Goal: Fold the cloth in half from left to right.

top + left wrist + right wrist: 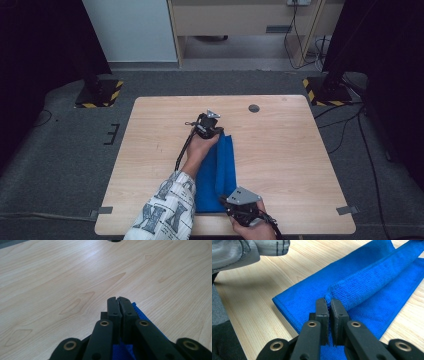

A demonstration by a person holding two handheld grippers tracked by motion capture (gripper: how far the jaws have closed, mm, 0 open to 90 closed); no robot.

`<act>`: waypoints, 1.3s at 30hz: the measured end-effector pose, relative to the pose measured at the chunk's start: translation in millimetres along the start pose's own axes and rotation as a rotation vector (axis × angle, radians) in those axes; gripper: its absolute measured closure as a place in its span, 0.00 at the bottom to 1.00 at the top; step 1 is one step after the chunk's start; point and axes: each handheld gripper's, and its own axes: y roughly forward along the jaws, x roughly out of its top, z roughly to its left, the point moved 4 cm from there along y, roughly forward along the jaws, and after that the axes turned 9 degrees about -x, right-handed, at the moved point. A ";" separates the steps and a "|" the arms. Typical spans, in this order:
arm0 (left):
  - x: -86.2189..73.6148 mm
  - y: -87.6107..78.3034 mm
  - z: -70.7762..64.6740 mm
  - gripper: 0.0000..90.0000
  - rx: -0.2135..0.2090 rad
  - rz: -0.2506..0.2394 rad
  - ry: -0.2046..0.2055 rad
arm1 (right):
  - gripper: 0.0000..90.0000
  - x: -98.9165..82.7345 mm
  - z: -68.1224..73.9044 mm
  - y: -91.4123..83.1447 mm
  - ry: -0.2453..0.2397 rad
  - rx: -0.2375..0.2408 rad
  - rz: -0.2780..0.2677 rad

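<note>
Fuzzy blue towel [372,277] on pale woodgrain table [62,277], folded lengthwise, both grippers' jaws pinching its corners

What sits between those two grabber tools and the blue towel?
Nothing visible. The right gripper is shut on a raised fold of the blue towel at its near end; the left gripper is shut on its far end, bare wooden table ahead.

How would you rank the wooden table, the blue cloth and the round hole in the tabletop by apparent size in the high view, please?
1. Wooden table, by far the largest.
2. Blue cloth, a long folded strip partly hidden by the forearm.
3. Round hole, the smallest, though it lies farthest from the camera.
</note>
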 end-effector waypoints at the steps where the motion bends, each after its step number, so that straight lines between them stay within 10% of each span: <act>1: 0.0 0.9 -1.3 0.98 -0.004 0.003 0.002 | 0.95 -0.6 -0.2 -0.2 0.001 -0.001 0.002; 6: -1.1 5.5 -6.3 0.96 -0.010 0.023 0.002 | 0.92 -3.1 -1.5 -0.6 0.009 0.003 0.012; 21: 3.6 -3.1 -12.0 0.53 0.006 -0.030 0.021 | 0.29 -11.2 -21.0 1.6 0.073 -0.082 0.082; 39: -10.5 -28.2 -8.5 0.15 -0.035 -0.027 0.022 | 0.11 -3.9 -38.4 8.7 0.096 -0.090 0.027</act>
